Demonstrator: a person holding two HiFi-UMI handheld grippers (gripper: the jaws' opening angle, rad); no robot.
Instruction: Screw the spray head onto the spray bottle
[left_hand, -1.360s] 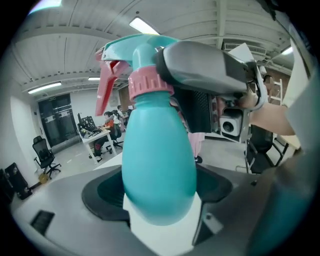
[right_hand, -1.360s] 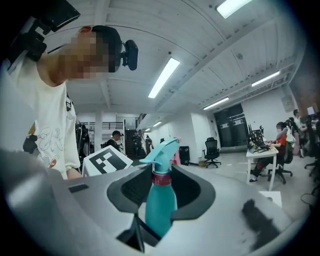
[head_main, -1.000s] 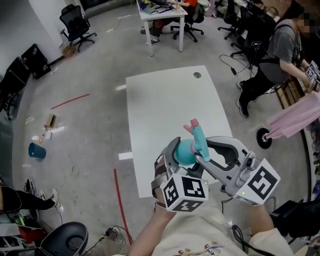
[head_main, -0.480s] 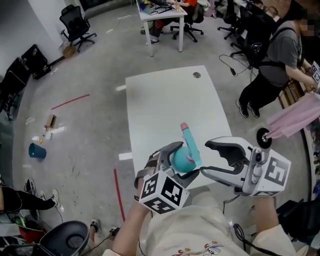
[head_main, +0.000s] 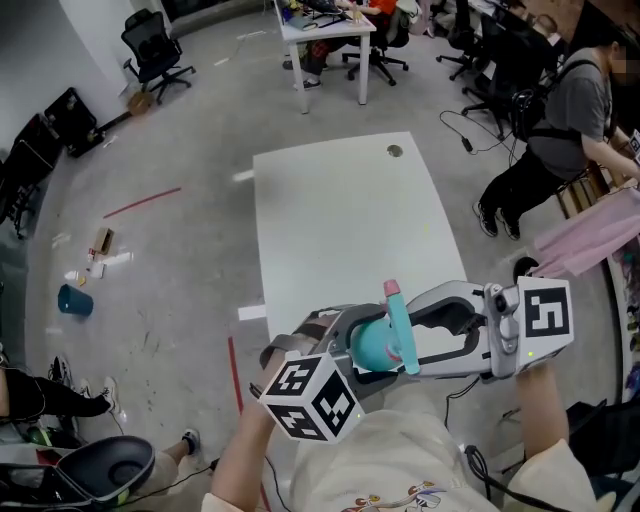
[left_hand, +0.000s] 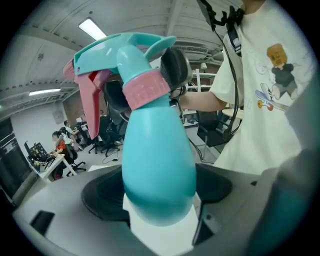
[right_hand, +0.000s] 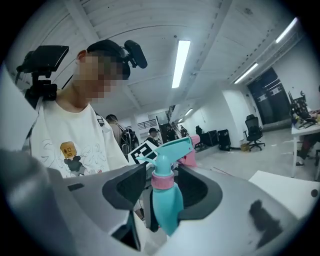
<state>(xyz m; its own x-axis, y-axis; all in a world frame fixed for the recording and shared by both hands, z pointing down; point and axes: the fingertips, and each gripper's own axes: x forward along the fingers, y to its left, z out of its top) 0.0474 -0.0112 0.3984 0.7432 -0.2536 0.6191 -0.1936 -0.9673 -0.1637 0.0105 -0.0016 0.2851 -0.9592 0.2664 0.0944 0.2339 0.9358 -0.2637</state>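
Note:
A teal spray bottle (head_main: 368, 348) with a pink collar (left_hand: 145, 90) and a teal spray head (head_main: 397, 322) on top is held over the table's near edge. My left gripper (head_main: 362, 350) is shut on the bottle's rounded body (left_hand: 157, 165). From the right, my right gripper (head_main: 405, 338) reaches in roughly level. Its jaws have just been opening, and they stand one on each side of the collar and spray head (right_hand: 170, 150). A gap shows between one pad and the collar. The pink trigger (left_hand: 90, 100) points away from the person.
A white table (head_main: 340, 210) lies ahead and below. A person (head_main: 560, 110) stands at the right beside a pink cloth (head_main: 590, 240). On the grey floor are a blue cup (head_main: 73, 301), a red tape line (head_main: 237, 375) and office chairs (head_main: 150, 50).
The right gripper let go of the spray head, drew off to the right, then came back around it with its jaws wider. The left gripper rolled, and the bottle shifted a little.

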